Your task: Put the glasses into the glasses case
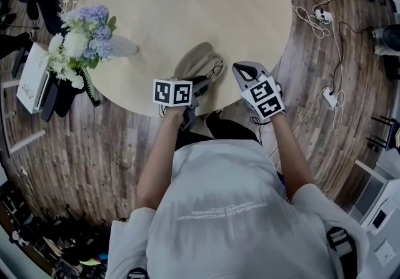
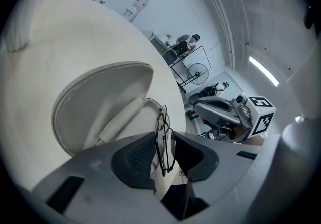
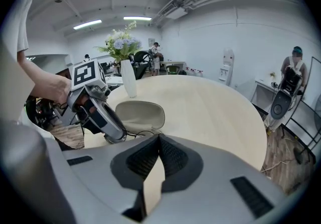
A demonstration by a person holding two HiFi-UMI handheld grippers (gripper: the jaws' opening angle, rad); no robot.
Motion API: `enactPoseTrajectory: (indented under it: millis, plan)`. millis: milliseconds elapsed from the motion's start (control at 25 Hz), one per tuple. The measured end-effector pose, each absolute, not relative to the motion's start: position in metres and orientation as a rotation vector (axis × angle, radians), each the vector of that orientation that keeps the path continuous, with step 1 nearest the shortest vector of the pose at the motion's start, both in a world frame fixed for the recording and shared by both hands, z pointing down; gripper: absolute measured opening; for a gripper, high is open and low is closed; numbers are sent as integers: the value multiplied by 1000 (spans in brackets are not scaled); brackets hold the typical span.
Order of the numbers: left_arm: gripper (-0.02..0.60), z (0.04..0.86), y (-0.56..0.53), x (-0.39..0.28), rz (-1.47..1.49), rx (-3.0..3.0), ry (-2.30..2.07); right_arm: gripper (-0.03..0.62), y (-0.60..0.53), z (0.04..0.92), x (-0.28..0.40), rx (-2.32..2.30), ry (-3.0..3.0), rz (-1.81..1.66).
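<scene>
A round table (image 1: 187,2) with a pale, plain top stands on a floor (image 1: 94,146) of dark wooden planks. Near the table's near edge lies a beige glasses case (image 1: 199,62), open, with a zip running round the rim of its raised lid. At the left edge, well apart from the case, a white vase (image 1: 122,47) stands upright with a bunch of white and pale blue flowers (image 1: 84,30). White cables (image 1: 325,27) trail over the floor to the right of the table.

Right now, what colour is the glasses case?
Pale beige. The glasses case shows best in the right gripper view.
</scene>
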State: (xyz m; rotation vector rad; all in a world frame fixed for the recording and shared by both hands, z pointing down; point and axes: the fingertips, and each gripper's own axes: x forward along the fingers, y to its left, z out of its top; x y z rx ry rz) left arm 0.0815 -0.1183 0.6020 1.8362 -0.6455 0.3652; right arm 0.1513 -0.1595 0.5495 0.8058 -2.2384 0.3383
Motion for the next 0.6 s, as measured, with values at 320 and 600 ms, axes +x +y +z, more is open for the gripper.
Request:
enactPoseTrajectory:
  millis: [320, 600]
  plan:
    - [202, 597, -128, 71, 429, 1918, -716, 2, -148, 556, 150, 770, -2237, 350]
    - [84, 599, -134, 59, 306, 1816, -732, 2, -146, 555, 151, 752, -2241, 332]
